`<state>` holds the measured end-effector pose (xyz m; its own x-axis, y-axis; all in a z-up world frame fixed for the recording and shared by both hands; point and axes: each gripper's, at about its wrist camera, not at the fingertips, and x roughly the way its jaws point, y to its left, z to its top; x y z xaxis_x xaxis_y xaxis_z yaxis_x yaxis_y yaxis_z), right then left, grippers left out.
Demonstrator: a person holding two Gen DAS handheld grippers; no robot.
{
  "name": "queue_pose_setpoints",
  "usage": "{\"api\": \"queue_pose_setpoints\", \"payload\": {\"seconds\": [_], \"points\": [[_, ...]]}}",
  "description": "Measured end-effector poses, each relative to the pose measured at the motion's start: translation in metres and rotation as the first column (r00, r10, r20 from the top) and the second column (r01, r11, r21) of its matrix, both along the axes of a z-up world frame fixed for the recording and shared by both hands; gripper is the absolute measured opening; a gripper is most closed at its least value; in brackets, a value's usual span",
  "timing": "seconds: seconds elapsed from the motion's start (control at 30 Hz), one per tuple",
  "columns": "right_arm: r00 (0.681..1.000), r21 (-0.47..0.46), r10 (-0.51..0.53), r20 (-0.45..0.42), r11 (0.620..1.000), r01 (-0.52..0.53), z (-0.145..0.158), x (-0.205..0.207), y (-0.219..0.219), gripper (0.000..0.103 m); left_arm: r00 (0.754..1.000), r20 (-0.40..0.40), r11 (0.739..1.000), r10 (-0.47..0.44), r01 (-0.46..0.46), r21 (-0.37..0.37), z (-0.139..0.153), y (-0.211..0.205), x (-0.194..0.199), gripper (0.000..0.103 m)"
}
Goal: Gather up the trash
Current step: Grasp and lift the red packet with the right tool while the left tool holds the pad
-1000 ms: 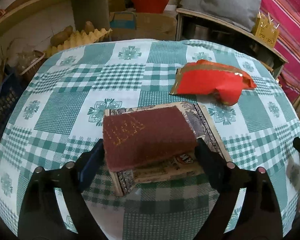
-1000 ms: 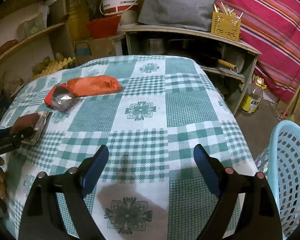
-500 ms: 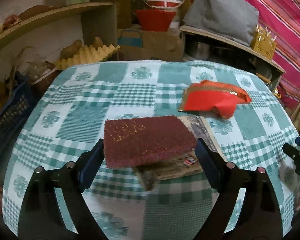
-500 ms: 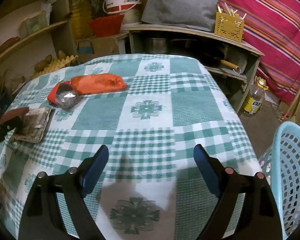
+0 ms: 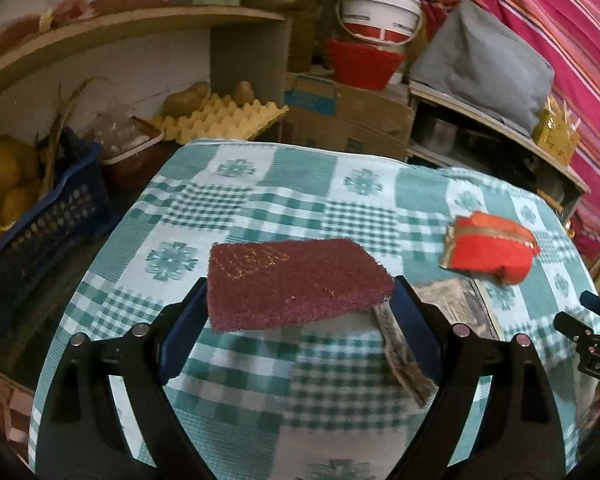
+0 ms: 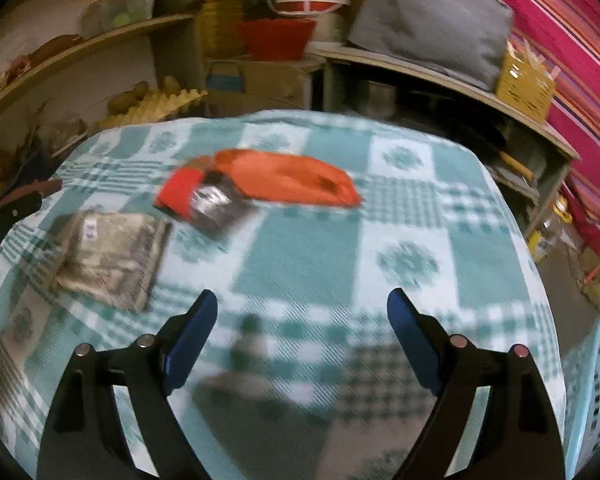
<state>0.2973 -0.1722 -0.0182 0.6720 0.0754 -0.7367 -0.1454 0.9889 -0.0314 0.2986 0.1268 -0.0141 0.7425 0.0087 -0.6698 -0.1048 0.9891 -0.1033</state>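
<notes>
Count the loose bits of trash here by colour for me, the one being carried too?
Maroon: 1, the scouring pad held between the left gripper fingers.
Red-orange: 1, the wrapper on the table.
Grey-brown: 1, the flat packet on the table.
Total: 3

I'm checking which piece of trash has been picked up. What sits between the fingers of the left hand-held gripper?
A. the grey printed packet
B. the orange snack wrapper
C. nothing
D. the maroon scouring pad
D: the maroon scouring pad spans the fingers of the left hand-held gripper, lifted clear of the checked tablecloth, while the orange snack wrapper and grey printed packet lie on the cloth.
</notes>
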Motion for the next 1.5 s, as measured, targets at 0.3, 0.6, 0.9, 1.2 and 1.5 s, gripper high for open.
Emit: {"api": "queue_pose_setpoints", "payload": {"seconds": [0.3, 0.6, 0.9, 1.2, 1.5], "points": [[0.996, -0.129, 0.088, -0.020, 0.988, -0.090, 0.001, 0.041, 0.052, 0.085, 1.000, 0.005, 0.999, 0.028, -0.028, -0.031, -0.001, 0.017, 0.011, 0.086], [0.989, -0.250, 0.141, -0.042, 0.957, -0.147, -0.008, 0.067, 0.084, 0.085, 0.999, 0.002, 0.998, 0.054, -0.054, -0.045, -0.002, 0.024, 0.014, 0.086], [0.962, -0.344, 0.243, -0.123, 0.899, -0.271, -0.016, 0.075, 0.111, 0.060, 0.999, -0.001, 0.999, 0.041, -0.041, -0.032, -0.001, 0.019, 0.016, 0.086], [0.961, -0.268, 0.255, -0.107, 0.923, -0.275, -0.016, 0.071, 0.107, 0.016, 0.998, 0.011, 0.997, 0.054, -0.054, -0.056, 0.002, 0.022, 0.013, 0.086], [0.973, -0.235, 0.230, -0.036, 0.944, -0.232, 0.005, 0.048, 0.079, 0.009, 0.999, 0.031, 0.998, 0.044, -0.043, -0.045, 0.011, 0.016, 0.003, 0.086]]}}
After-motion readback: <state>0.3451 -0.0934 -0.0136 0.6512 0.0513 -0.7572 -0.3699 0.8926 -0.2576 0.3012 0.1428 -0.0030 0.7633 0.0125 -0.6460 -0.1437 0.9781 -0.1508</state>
